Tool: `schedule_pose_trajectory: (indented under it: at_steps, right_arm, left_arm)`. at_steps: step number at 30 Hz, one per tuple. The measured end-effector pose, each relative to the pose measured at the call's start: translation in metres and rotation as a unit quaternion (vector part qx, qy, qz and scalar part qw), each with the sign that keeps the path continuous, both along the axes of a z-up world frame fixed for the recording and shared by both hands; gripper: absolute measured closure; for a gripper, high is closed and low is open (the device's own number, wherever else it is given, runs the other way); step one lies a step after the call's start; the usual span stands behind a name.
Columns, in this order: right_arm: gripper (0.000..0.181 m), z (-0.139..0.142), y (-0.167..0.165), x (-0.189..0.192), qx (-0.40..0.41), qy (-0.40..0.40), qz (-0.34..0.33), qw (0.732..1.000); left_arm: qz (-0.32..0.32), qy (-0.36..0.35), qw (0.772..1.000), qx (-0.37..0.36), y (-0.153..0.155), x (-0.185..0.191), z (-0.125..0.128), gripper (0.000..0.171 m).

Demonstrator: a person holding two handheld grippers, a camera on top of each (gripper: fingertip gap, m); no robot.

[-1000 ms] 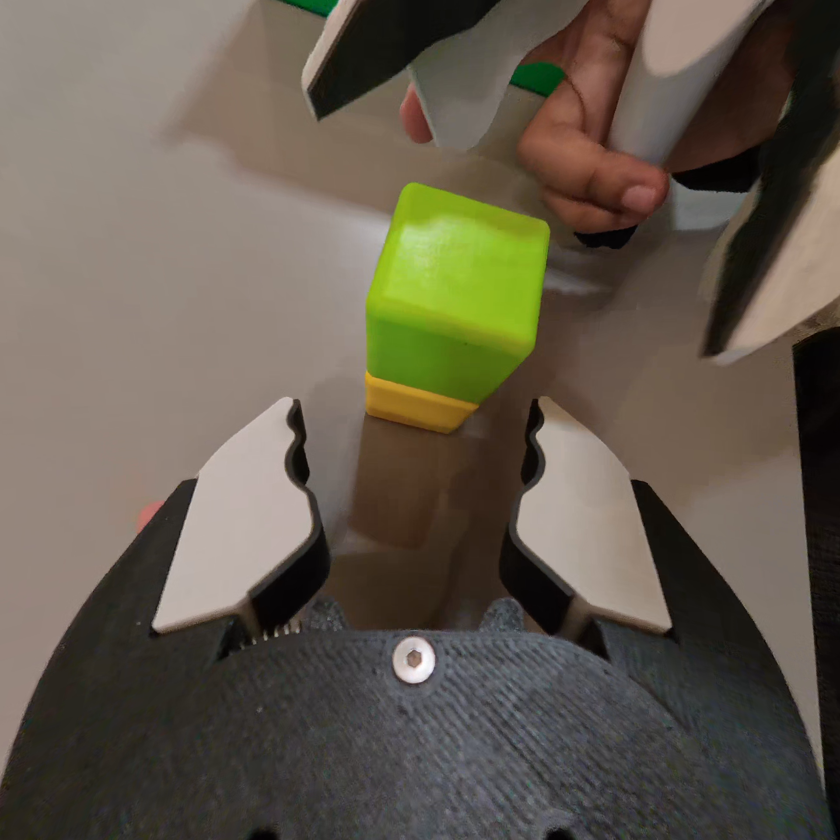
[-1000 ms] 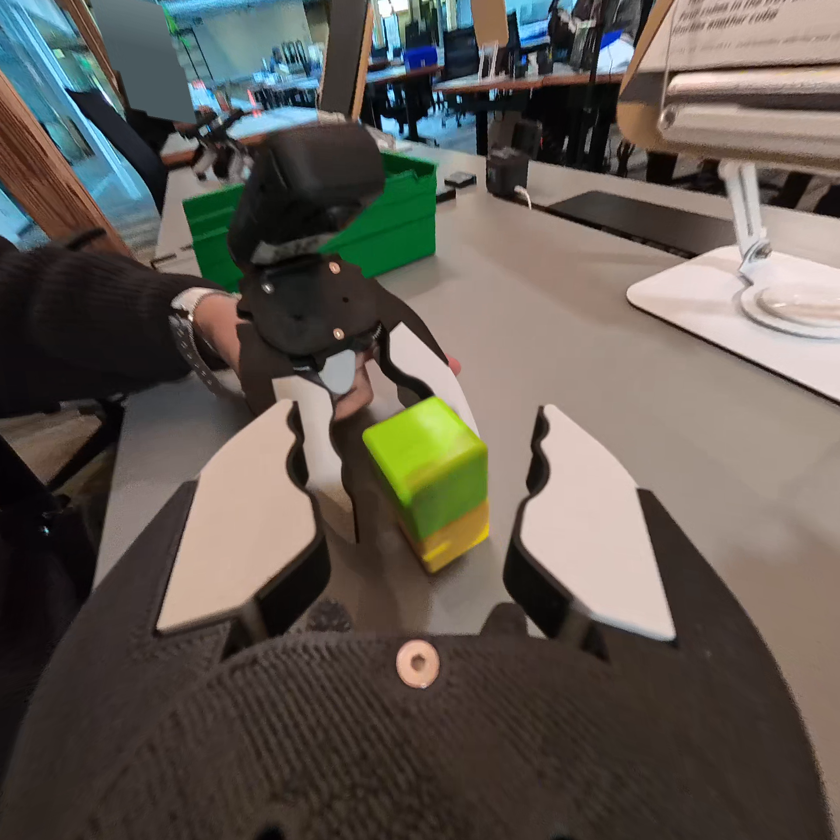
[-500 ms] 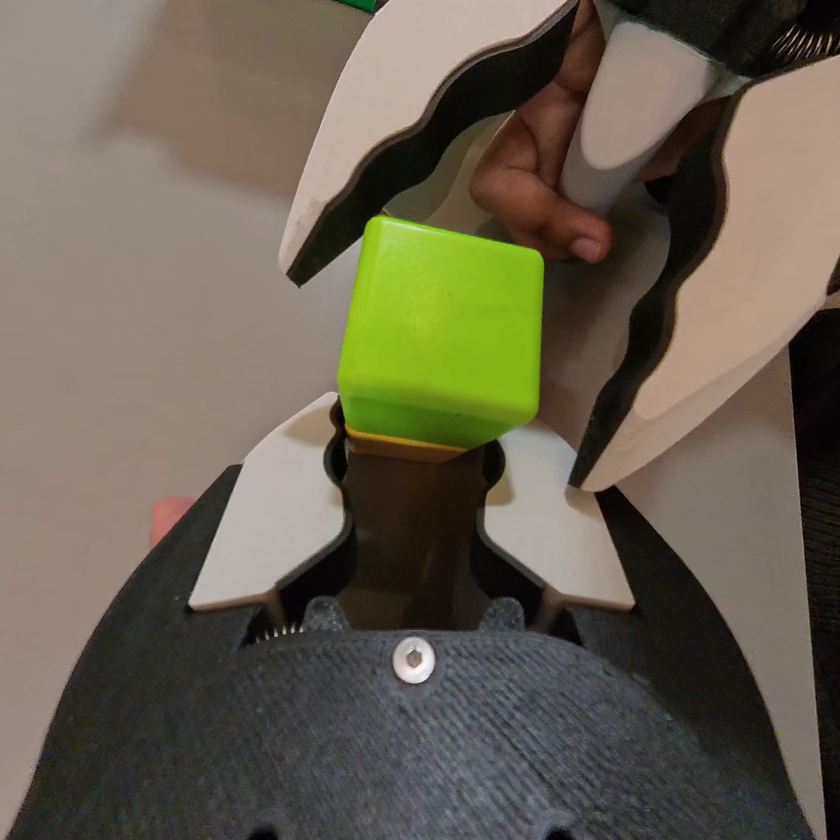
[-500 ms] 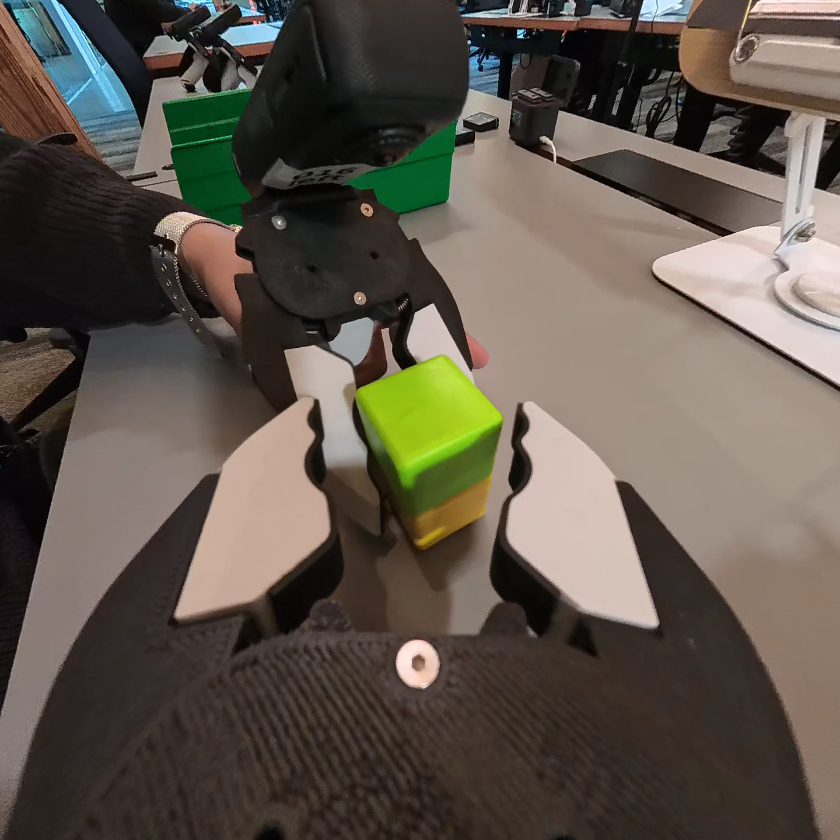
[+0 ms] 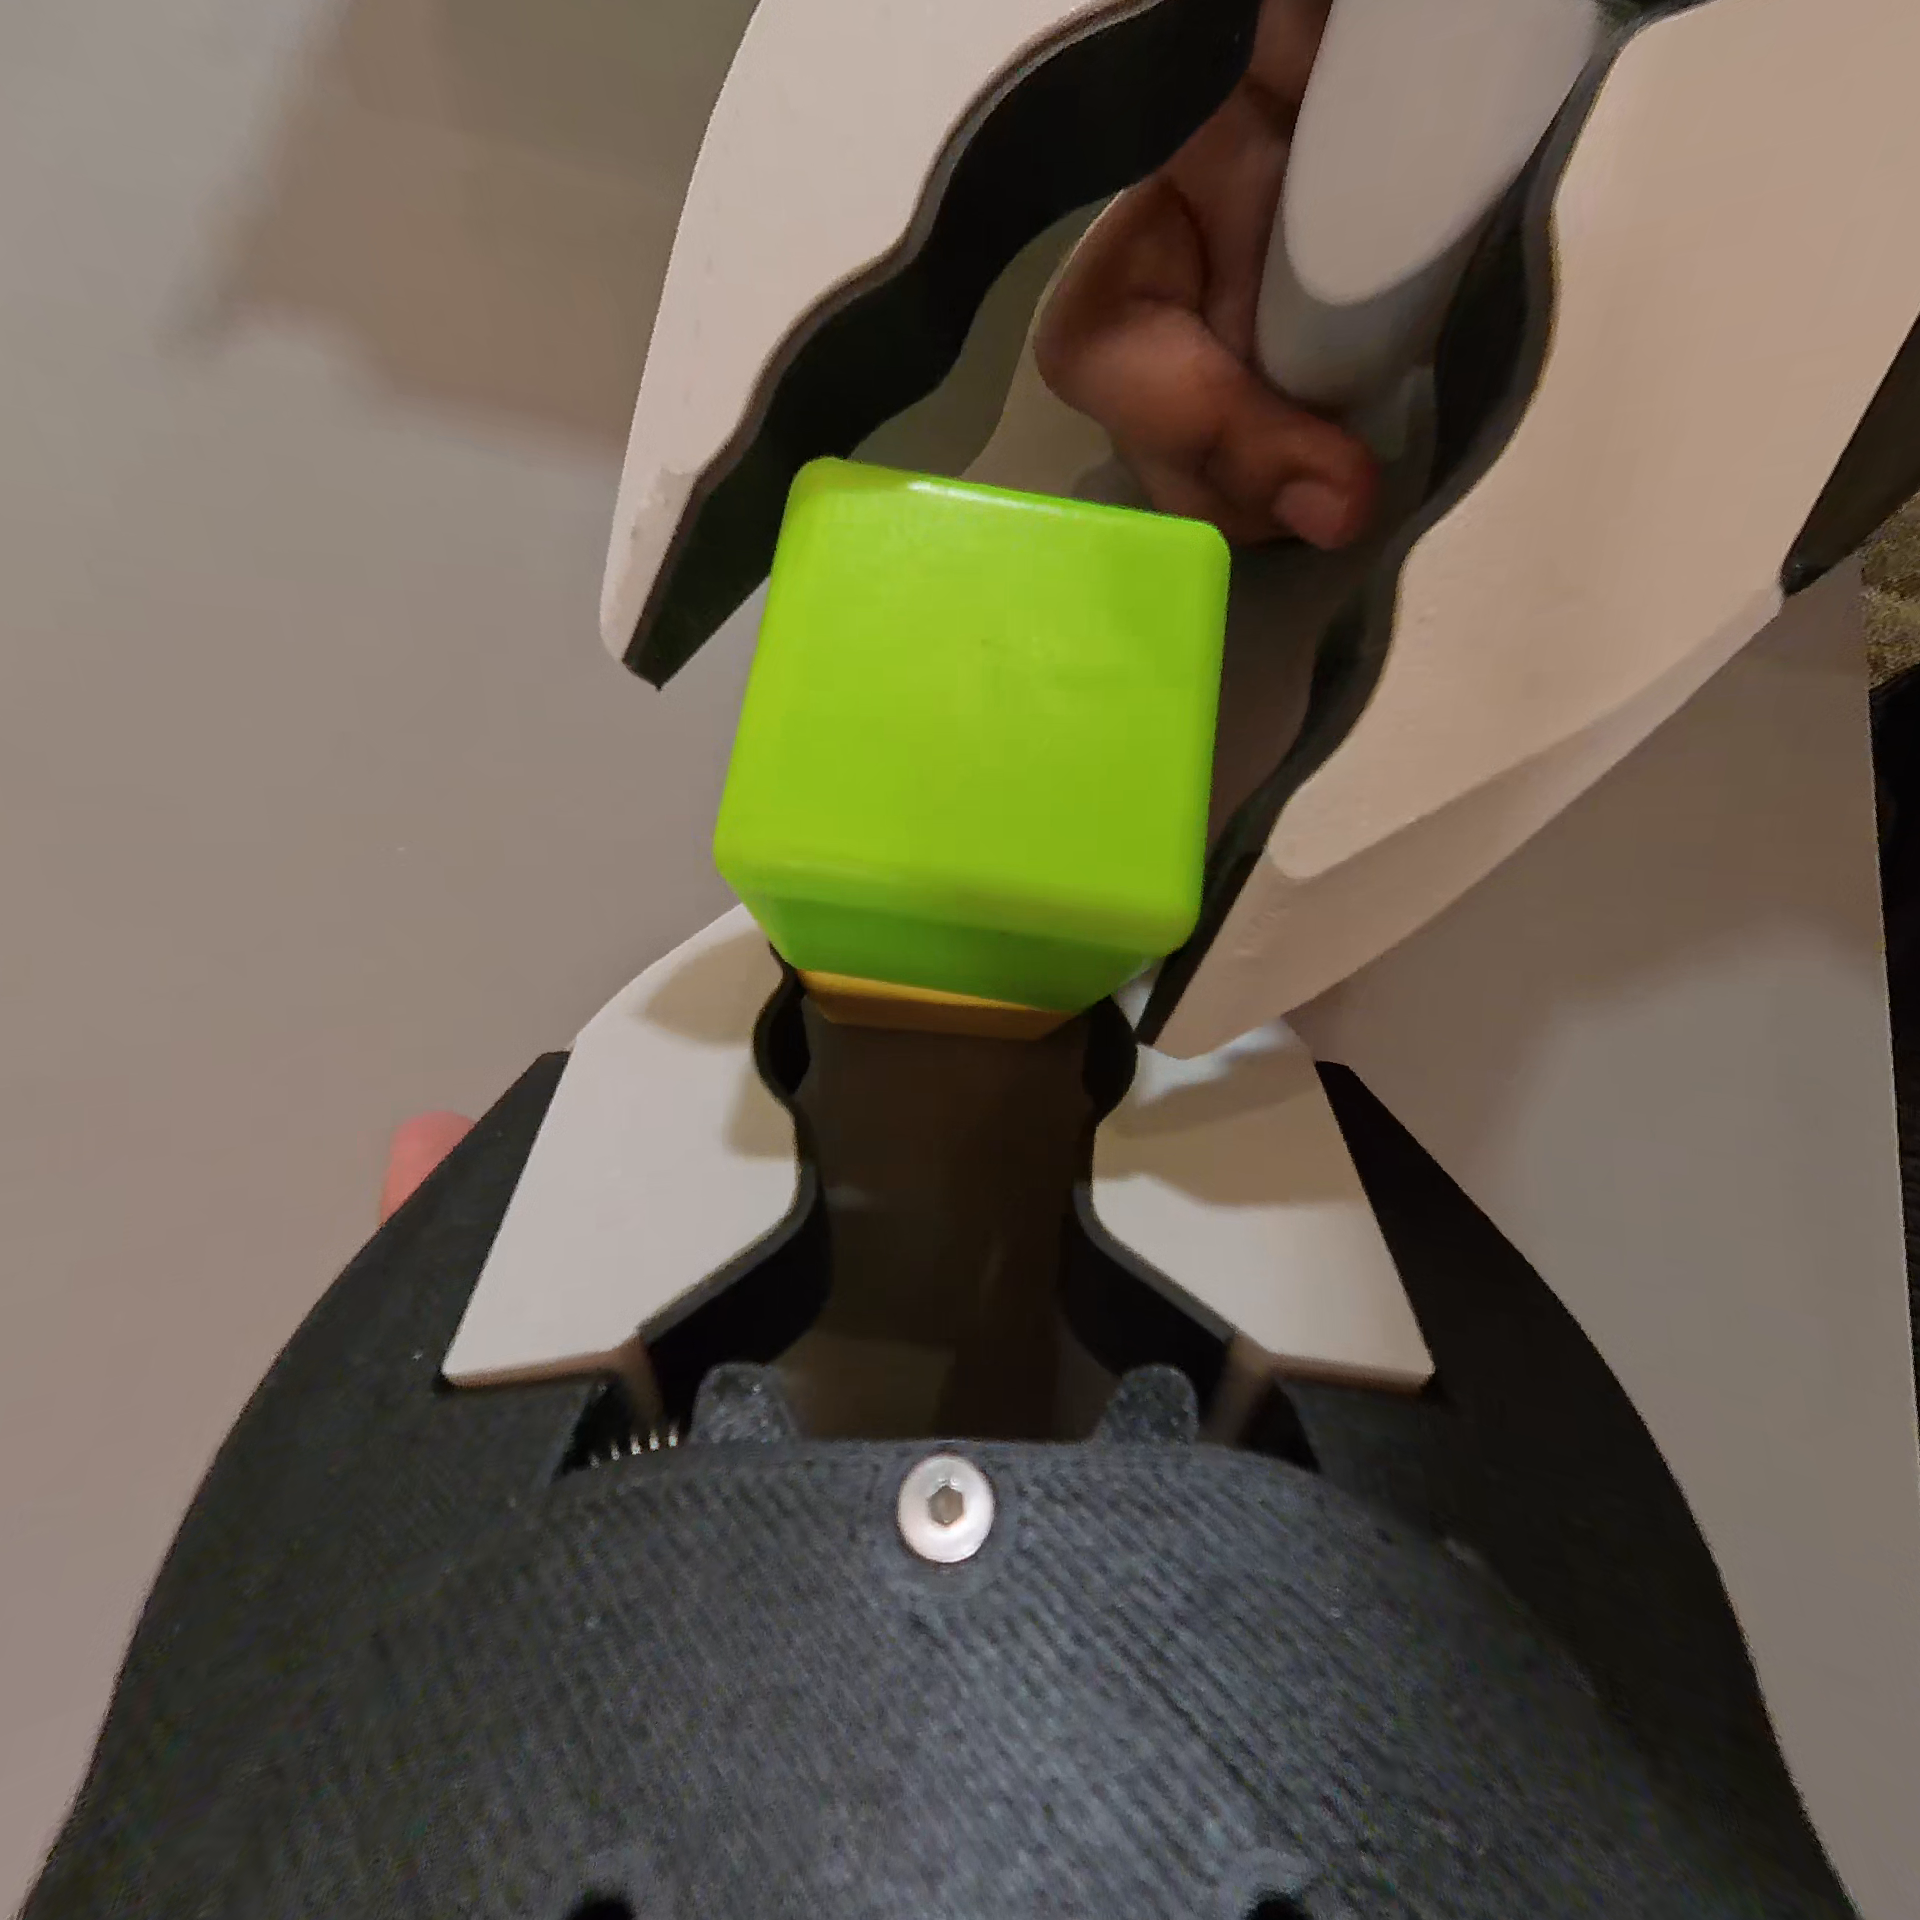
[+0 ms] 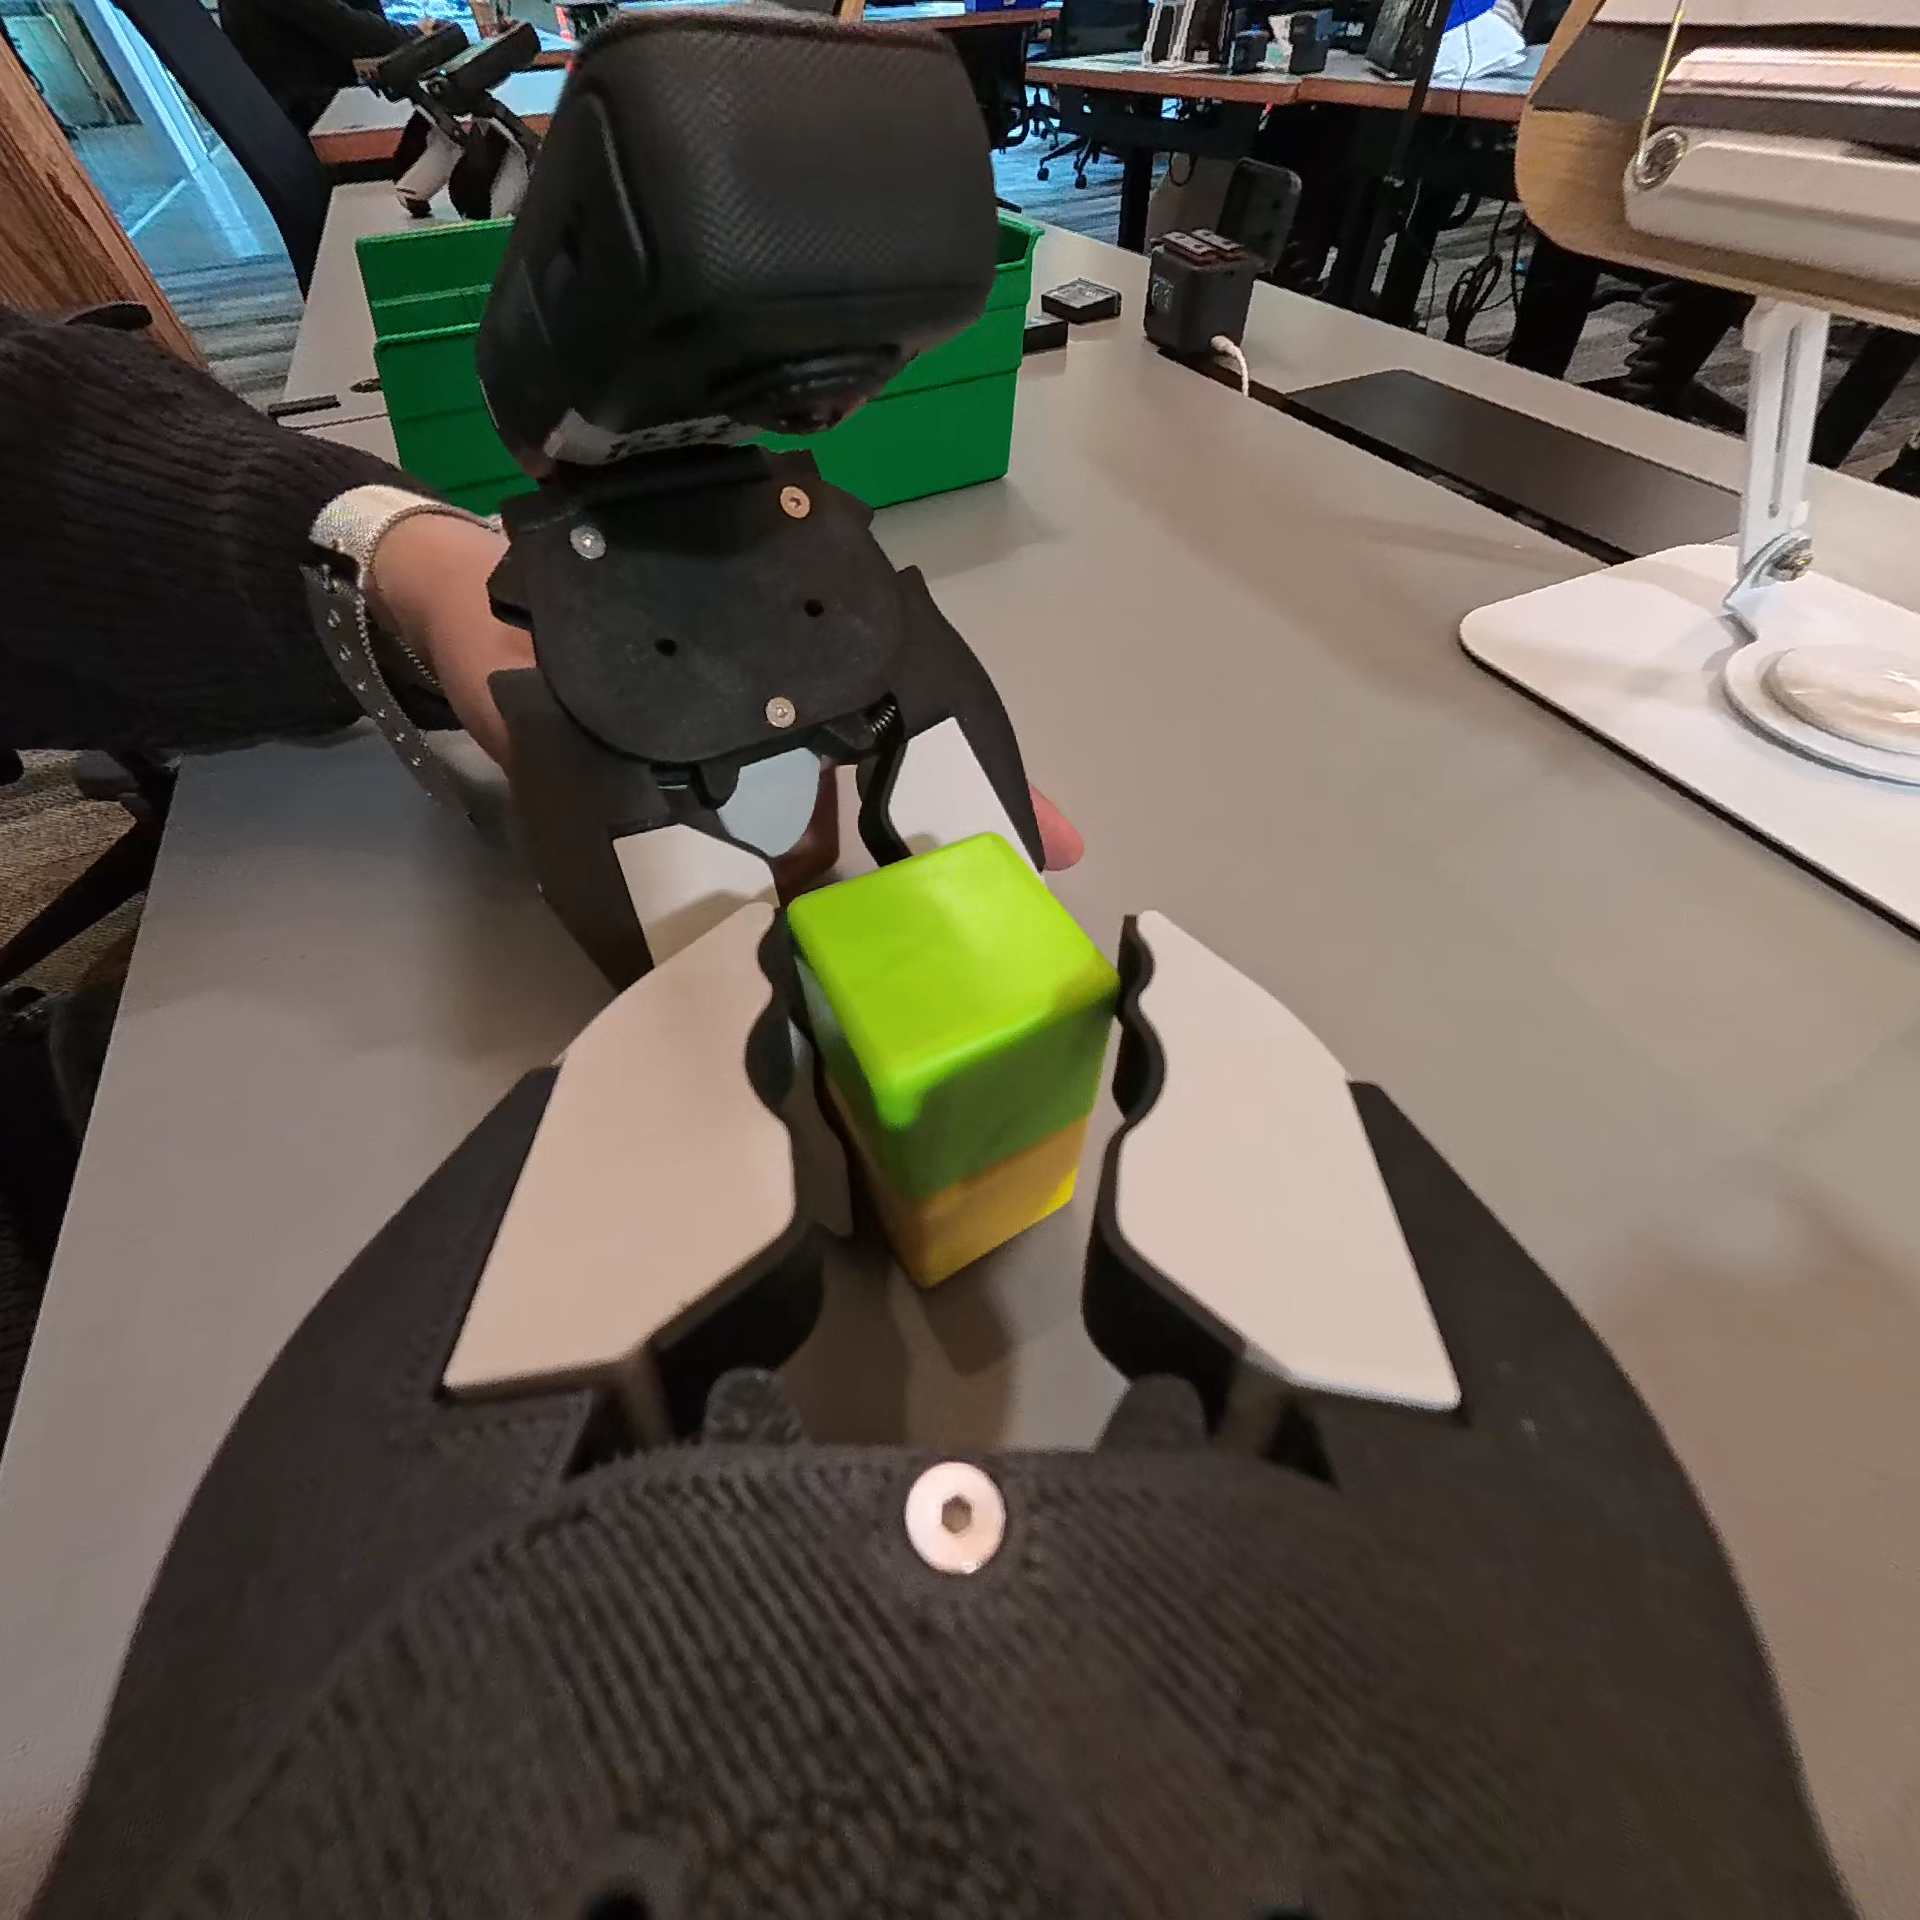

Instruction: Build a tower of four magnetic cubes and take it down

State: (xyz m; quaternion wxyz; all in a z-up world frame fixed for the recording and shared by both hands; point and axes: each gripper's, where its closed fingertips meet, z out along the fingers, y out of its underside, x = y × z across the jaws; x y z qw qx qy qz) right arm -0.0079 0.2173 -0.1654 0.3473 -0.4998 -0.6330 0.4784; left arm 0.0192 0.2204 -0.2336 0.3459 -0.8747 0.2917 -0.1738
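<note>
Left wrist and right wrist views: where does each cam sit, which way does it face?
Left wrist view: on the left gripper, looking steeply down on the green cube atop the yellow cube; own fingers below, right gripper and its hand opposite.
Right wrist view: on the right gripper, looking forward and down across the table; own fingers flank the green cube, left gripper and sleeve beyond.
Shared: both cubes, both grippers, from opposite sides.

Tongs [image 6: 945,1003] crowding green cube [image 6: 951,997]
</note>
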Motion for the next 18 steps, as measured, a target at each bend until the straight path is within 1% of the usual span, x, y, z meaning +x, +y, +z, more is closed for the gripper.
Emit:
schedule_pose_trajectory:
  at_steps: [7, 9, 13, 18]
  right_arm:
    - [0.121, 0.004, 0.005, -0.002, -0.002, 0.009, -0.019, 1.0]
    - [0.121, 0.013, 0.013, -0.002, -0.002, 0.027, -0.038, 0.999]
    - [0.121, 0.034, 0.023, 0.004, -0.037, 0.052, -0.051, 0.997]
    - [0.121, 0.043, 0.02, 0.006, -0.04, 0.06, -0.045, 0.996]
  left_arm:
    - [0.014, -0.002, 1.0, -0.001, 0.0, -0.003, 0.0, 0.12]
    - [0.019, -0.01, 1.0, -0.005, 0.0, -0.004, 0.001, 0.12]
    - [0.019, -0.007, 1.0, -0.004, -0.001, -0.004, 0.0, 0.12]
    - [0.018, 0.016, 1.0, 0.008, -0.001, -0.003, -0.001, 0.12]
